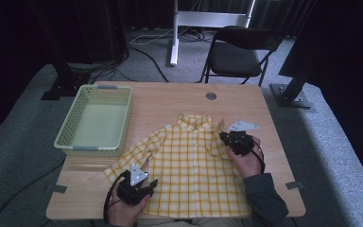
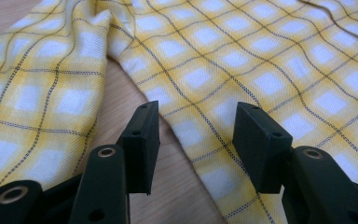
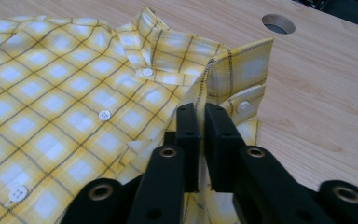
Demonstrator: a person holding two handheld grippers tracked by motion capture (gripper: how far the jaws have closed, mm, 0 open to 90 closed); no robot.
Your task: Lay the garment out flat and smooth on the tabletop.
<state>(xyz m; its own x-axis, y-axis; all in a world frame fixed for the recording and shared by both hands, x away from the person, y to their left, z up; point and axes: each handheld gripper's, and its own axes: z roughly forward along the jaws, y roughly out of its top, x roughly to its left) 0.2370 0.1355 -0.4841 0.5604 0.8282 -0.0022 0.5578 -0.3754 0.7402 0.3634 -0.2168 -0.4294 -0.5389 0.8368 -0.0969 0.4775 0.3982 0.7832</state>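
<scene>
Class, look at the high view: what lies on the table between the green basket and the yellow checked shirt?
Nothing lies there. In the high view, bare wooden table separates the basket from the shirt; the shirt's sleeve comes closest to the basket's near corner.

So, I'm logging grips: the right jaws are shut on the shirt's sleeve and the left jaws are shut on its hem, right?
Half right. The left gripper is open over the shirt, as the left gripper view shows. The right gripper is shut on the sleeve.
</scene>
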